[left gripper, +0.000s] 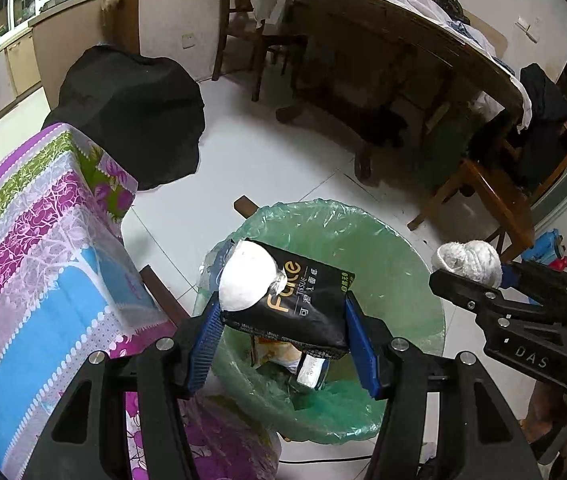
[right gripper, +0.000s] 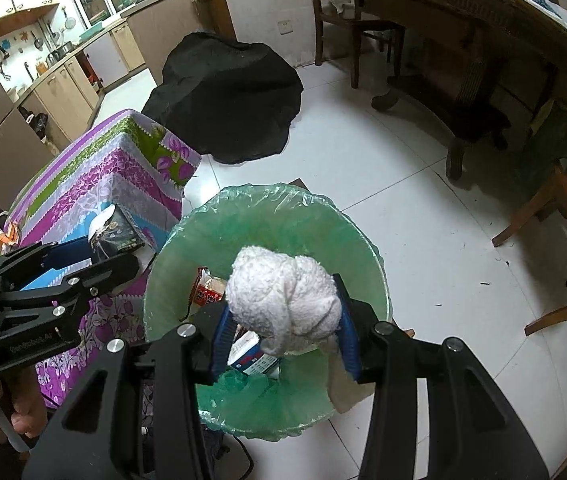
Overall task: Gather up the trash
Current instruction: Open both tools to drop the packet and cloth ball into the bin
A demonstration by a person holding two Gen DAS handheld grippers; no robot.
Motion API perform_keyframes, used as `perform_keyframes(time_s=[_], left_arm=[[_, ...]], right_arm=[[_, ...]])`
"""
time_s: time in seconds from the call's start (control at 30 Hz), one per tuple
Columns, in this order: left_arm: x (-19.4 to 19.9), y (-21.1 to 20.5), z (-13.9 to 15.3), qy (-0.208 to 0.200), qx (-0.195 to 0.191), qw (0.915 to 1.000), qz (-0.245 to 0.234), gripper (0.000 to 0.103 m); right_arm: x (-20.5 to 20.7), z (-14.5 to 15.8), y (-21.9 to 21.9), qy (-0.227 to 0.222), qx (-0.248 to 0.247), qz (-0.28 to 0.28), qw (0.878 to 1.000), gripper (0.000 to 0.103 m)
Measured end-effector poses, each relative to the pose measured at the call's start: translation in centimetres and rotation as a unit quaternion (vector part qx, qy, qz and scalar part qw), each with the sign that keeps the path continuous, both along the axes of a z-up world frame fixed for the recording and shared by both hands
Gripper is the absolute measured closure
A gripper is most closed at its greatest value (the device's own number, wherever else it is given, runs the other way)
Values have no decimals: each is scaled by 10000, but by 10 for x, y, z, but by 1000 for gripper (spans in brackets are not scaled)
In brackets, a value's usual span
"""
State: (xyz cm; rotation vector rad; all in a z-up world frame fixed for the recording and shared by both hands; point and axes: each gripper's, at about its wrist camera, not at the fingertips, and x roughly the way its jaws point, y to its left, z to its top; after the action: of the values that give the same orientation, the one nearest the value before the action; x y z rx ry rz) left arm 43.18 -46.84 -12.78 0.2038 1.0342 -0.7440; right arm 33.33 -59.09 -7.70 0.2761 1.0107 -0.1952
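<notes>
Glossy black plastic tissue pack [left gripper: 299, 304], fluffy white cloth wad [right gripper: 283, 304], thin translucent green plastic bin liner [right gripper: 267, 216].

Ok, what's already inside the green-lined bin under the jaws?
In the bin: a red-and-white snack wrapper, a small white carton, and bunched green liner at the bottom. The white tissue wad in the right gripper covers the rest.

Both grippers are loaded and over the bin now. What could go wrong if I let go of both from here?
1. In the right wrist view, the black tissue pack in the left gripper sits near the rim of the green-lined round bin, toward the floral-clothed table; it might drop outside.
2. The white crumpled towel in the right gripper trails a flap; it may snag on the blue fingers.
</notes>
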Motion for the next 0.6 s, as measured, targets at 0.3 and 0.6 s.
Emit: perform_keyframes(time_s=[0.3,0.6], left_arm=[[-2,-4,0,-13,19,10000,-31,42],[0,-6,-1,-57,57,10000,11,38]], right_arm=[[0,-1,0,-23,9,-6,10000,59],[-1,-2,-1,-52,34,5,10000,58]])
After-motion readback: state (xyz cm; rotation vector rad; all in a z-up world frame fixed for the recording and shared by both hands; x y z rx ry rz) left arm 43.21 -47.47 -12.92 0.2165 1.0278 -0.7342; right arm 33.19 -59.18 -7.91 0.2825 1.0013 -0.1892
